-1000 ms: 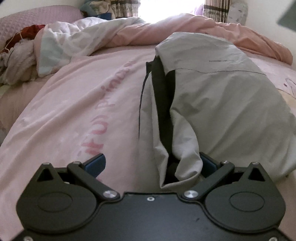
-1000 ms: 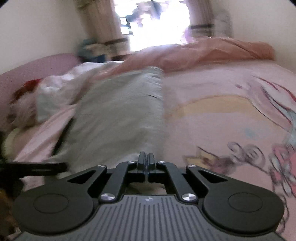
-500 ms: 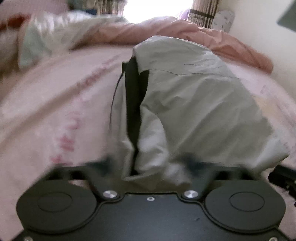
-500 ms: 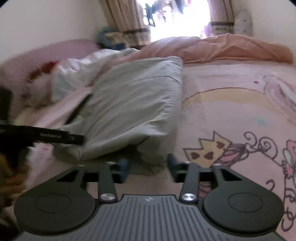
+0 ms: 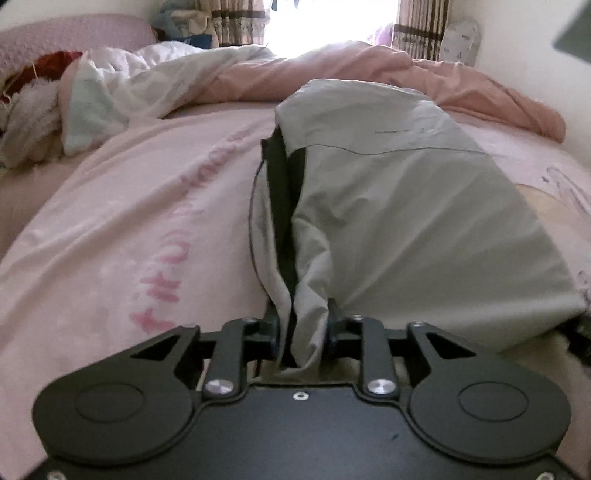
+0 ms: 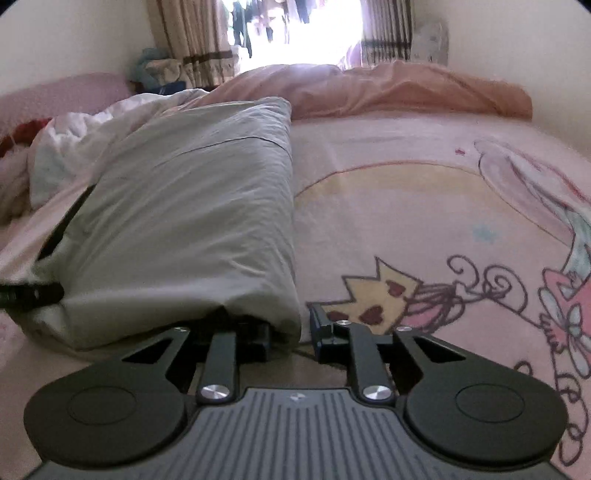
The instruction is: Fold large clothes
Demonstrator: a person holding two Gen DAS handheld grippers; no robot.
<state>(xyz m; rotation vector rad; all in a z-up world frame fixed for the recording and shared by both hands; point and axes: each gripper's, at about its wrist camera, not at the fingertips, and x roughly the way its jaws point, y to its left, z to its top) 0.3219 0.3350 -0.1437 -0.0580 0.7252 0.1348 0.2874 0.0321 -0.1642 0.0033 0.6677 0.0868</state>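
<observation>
A large grey garment (image 5: 406, 192) with black lining lies folded lengthwise on the pink bed sheet (image 5: 122, 206). My left gripper (image 5: 301, 325) is shut on its near left corner, cloth bunched between the jaws. In the right wrist view the same garment (image 6: 192, 221) lies left of centre. My right gripper (image 6: 290, 332) is partly open around its near right corner; the left finger is hidden under the cloth and the right finger (image 6: 321, 325) stands clear of it. The left gripper's tip (image 6: 29, 293) shows at the garment's left edge.
A rumpled pink duvet (image 5: 369, 77) lies across the far side of the bed. White bedding and clothes (image 5: 48, 107) are piled at the far left. The sheet has a cartoon print (image 6: 480, 277) on the right. A bright window with curtains (image 6: 295, 33) is behind.
My left gripper has closed on the garment's near left corner. My right gripper has opened from shut and moved up to the garment's near right corner.
</observation>
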